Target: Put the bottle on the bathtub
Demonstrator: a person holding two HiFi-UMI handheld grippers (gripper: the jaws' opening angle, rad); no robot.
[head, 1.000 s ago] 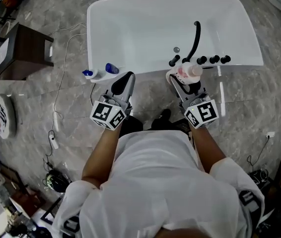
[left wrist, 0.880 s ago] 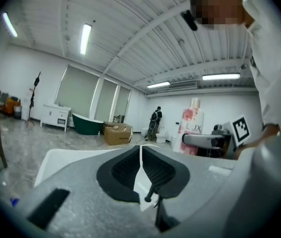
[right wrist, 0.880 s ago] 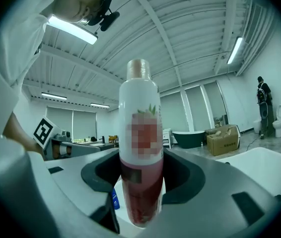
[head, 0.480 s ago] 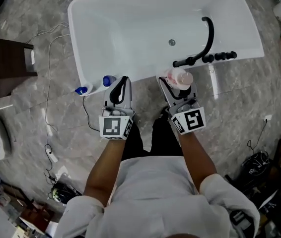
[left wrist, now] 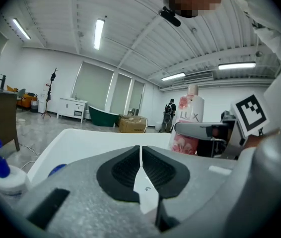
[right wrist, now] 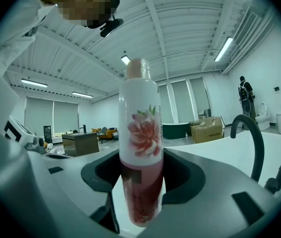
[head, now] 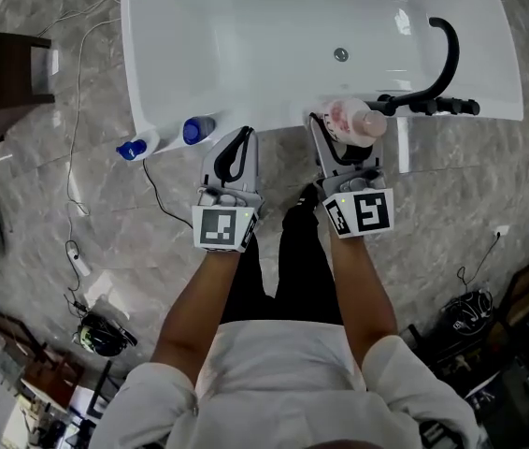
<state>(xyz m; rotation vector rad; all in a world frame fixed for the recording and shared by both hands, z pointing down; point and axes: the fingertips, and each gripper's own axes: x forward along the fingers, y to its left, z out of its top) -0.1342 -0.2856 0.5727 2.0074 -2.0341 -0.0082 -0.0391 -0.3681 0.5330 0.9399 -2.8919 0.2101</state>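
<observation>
A white and pink flower-print bottle (head: 351, 122) (right wrist: 140, 148) (left wrist: 186, 124) stands upright in my right gripper (head: 341, 136) (right wrist: 139, 192), which is shut on it, at the near rim of the white bathtub (head: 246, 26) next to the black tap (head: 444, 54). My left gripper (head: 236, 148) (left wrist: 140, 168) is shut with nothing in it and hovers at the near rim, left of the bottle. From above I cannot tell whether the bottle's base touches the rim.
Two blue-capped bottles (head: 197, 129) (head: 134, 148) sit on the tub's near-left corner. A white cable (head: 73, 176) trails across the grey marble floor. A dark wooden cabinet (head: 7, 59) stands at the far left. Black tap knobs (head: 451, 108) line the rim at the right.
Both grippers have moved forward toward the tub's rim, the right one carrying the bottle closer to the black tap. The head view has shifted, so the tub sits higher.
</observation>
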